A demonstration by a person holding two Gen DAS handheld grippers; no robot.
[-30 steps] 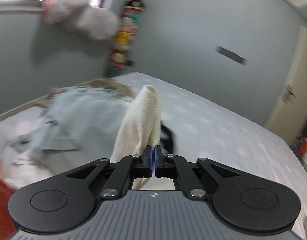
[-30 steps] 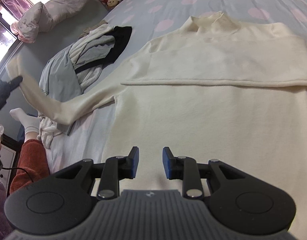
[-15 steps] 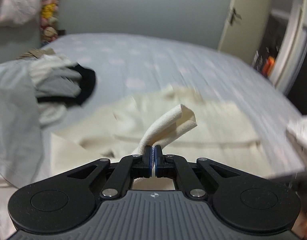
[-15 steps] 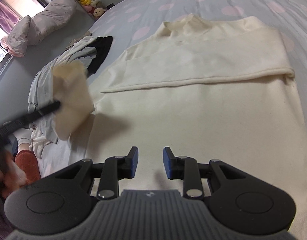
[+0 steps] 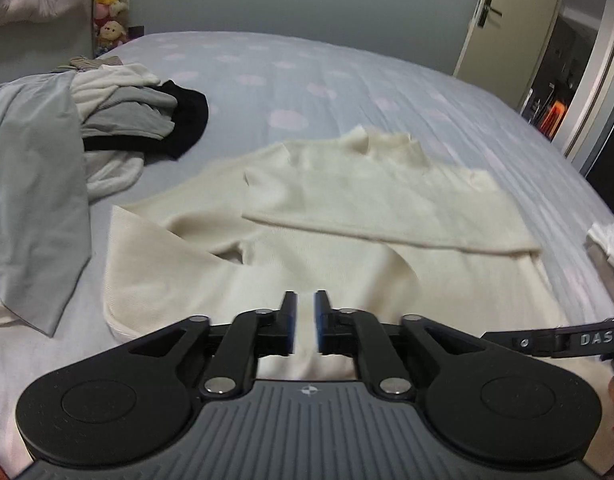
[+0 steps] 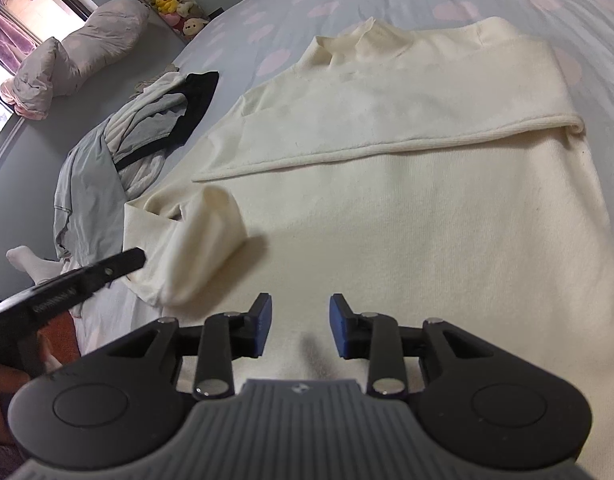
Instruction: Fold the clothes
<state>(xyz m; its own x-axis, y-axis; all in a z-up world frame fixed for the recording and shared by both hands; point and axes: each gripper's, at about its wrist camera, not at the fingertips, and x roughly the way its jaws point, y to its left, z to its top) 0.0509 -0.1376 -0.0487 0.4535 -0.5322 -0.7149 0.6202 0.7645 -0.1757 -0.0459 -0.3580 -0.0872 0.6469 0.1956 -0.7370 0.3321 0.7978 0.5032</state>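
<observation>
Sweater [image 6: 427, 216] of cream knit lies flat on the dotted bed [image 5: 347, 76], collar at the far end from both claws, spreading out just ahead of them and under their tips; one sleeve [image 6: 407, 92] is folded straight across the chest, well ahead of the right gripper [image 6: 299, 326], its cuffed hem running nearly square to the body; the other sleeve [image 6: 199, 240] lies in a soft hump, ahead and to the left of the right gripper and just left of the left gripper [image 5: 305, 322] in its own view; the left gripper hovers low over the body panel with its jaws a narrow gap apart and nothing between them; the right gripper hangs over the lower body with jaws set wider, also empty; the step in hand looks to be laying that second sleeve flat across the body; to do it well I would pinch the humped sleeve near its cuff, draw it taut and lay it parallel to the folded one, then smooth the bulge at the armpit so no crease is trapped; the pile of grey and black clothes [image 5: 119, 116], far left of the left gripper, sits close to the shoulder, so keep the pull inward and away from it
</observation>
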